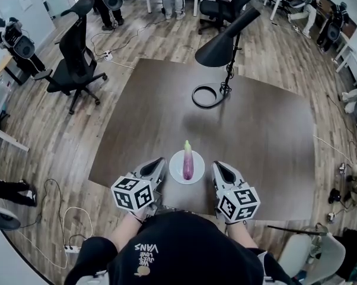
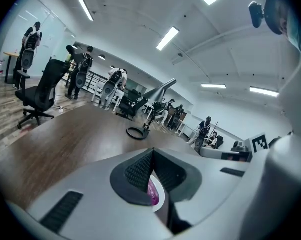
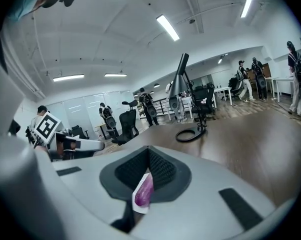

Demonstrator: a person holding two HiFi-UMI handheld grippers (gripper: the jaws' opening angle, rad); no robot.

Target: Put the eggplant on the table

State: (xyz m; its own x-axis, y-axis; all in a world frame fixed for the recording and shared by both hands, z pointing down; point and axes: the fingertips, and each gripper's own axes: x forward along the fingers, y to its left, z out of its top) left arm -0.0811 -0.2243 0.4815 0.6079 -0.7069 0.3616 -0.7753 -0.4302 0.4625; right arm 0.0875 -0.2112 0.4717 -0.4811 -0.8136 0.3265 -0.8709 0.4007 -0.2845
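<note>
A purple eggplant (image 1: 187,159) with a pale green stem lies lengthwise on a small white plate (image 1: 177,173) near the front edge of the dark brown table (image 1: 255,129). My left gripper (image 1: 159,162) rests just left of the plate, and my right gripper (image 1: 219,167) just right of it. Both are shut with nothing held. In the left gripper view, a sliver of eggplant (image 2: 153,190) and plate (image 2: 161,198) shows below the closed left gripper (image 2: 151,151). In the right gripper view, the eggplant (image 3: 144,190) shows the same way below the right gripper (image 3: 148,151).
A black desk lamp (image 1: 226,40) with a ring base (image 1: 205,95) stands at the table's far side. A black office chair (image 1: 77,58) is off the far left corner. Cables lie on the wood floor (image 1: 60,218). Several people stand at the room's edges.
</note>
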